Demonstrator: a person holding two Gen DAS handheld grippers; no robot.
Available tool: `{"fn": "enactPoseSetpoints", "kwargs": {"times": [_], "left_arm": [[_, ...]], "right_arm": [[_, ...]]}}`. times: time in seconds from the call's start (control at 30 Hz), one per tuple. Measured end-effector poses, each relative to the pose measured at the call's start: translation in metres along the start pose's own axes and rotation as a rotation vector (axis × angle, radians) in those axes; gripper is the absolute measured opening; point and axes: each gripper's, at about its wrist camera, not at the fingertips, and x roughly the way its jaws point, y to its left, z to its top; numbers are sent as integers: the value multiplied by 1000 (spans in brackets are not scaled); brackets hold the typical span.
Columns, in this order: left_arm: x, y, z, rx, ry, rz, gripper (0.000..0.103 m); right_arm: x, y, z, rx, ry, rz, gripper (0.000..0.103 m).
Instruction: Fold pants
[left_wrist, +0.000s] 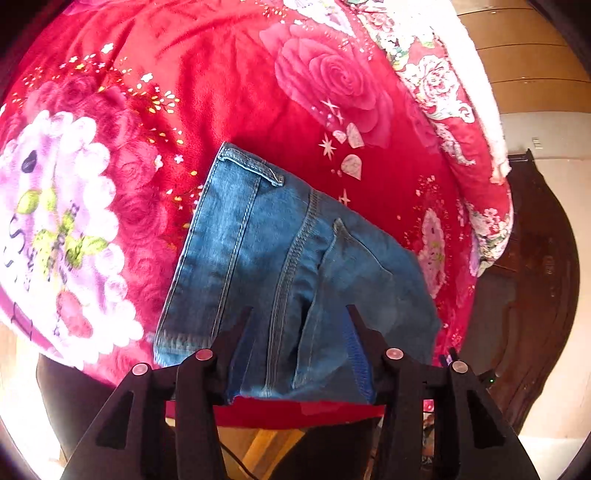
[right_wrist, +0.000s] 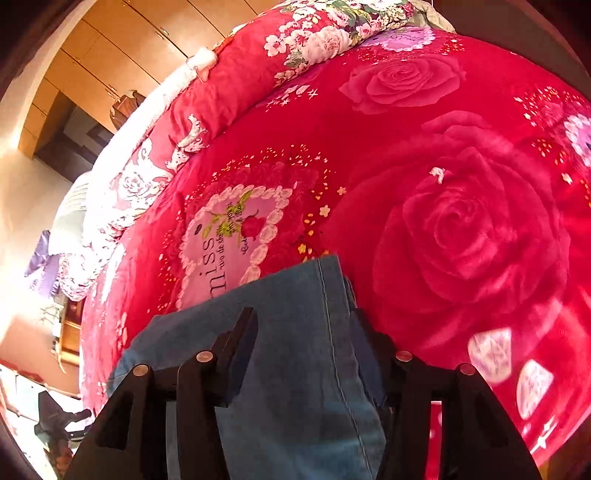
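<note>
- Folded blue denim pants (left_wrist: 280, 266): lower centre of both views, lying on red rose-print plush blanket (left_wrist: 221, 74), near its front edge
- L gripper (left_wrist: 299, 314) & R gripper (right_wrist: 303, 314): jaws apart w/ denim between, not visibly pinched
- Handling, est.: soft but thick, fairly heavy, non-slip; take hold at layered edges/hem corners, all layers together

the left gripper (left_wrist: 300, 314) is matt black plastic: two tapering fingers (left_wrist: 240, 332) with blue ribbed pads on their inner faces, and behind them angular linkage arms joined by round silvery pins. the right gripper (right_wrist: 304, 317) has the same black fingers (right_wrist: 242, 332), arms and pins.
</note>
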Motion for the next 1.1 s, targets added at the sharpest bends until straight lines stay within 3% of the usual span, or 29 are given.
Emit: {"fn": "enactPoseSetpoints", "kwargs": {"times": [0.07,0.2,0.37,0.53,0.57,0.63,0.67,0.7,0.9,1.03,1.1], "left_arm": [[-11,4,-23,10,14,-52,66],[13,18,-51,-16,101,-121,67],[52,38,-45,-98,155,-88,64],[55,38,-30,-100,102,-43,64],[56,37,-26,-92,89,-24,59],[55,34,-24,-81,83,-3,31],[60,31,-20,-81,94,13,10],[61,28,-20,-83,94,27,10],[27,-2,-55,24,58,3,10],[63,19,-60,5,118,121,11],[80,38,-59,-77,168,111,14]], "right_arm": [[-16,-7,-18,25,20,19,54],[-47,-36,-64,153,33,97,56],[-54,-61,-105,303,61,157,57],[-38,-67,-120,365,69,204,57],[-34,-67,-121,373,62,219,57],[-23,-65,-120,383,51,215,52],[-17,-63,-117,378,51,205,35],[-14,-61,-115,367,50,193,2],[-55,-52,-98,311,-58,258,3],[-53,-81,-108,341,-12,156,3],[-38,-89,-113,343,36,96,3]]}}
